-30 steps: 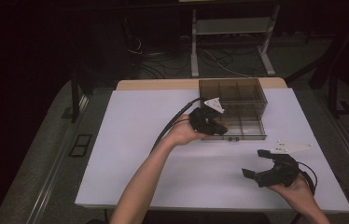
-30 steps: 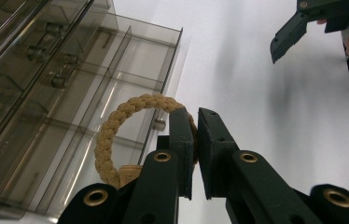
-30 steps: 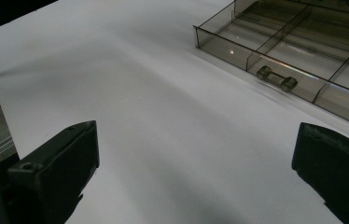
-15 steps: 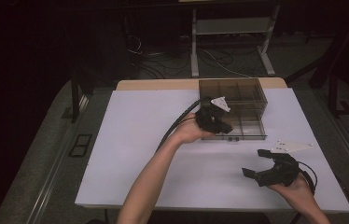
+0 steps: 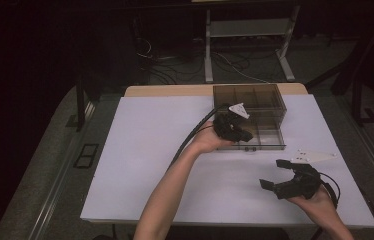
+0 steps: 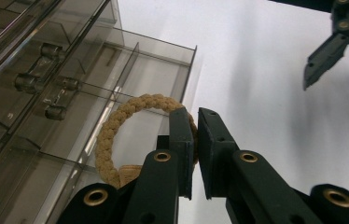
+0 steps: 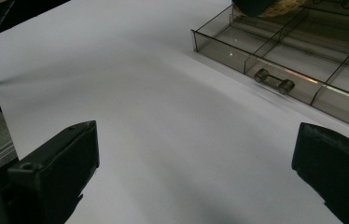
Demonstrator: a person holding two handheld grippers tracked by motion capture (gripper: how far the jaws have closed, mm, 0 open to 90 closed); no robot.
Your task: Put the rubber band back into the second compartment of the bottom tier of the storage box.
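**Braided ring carried to the open drawer**

High view: the left gripper [image 5: 240, 131] hangs over the pulled-out drawer [image 5: 267, 137] of a smoky clear organizer [image 5: 249, 100] on the white table [image 5: 145, 150]; the right gripper [image 5: 284, 177] rests apart, near the table's front edge. Left gripper view: jaws clamped on a tan braided ring [image 6: 116, 126], which hangs above a drawer compartment; judged step, placing; next, lowering and letting go inside one cell. Right gripper view: jaws spread wide, holding nothing.

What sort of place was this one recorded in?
Probably a lab or workshop set up for recording: a white-covered table under dim light, loose cables on the floor behind it, and a metal stand at the back.
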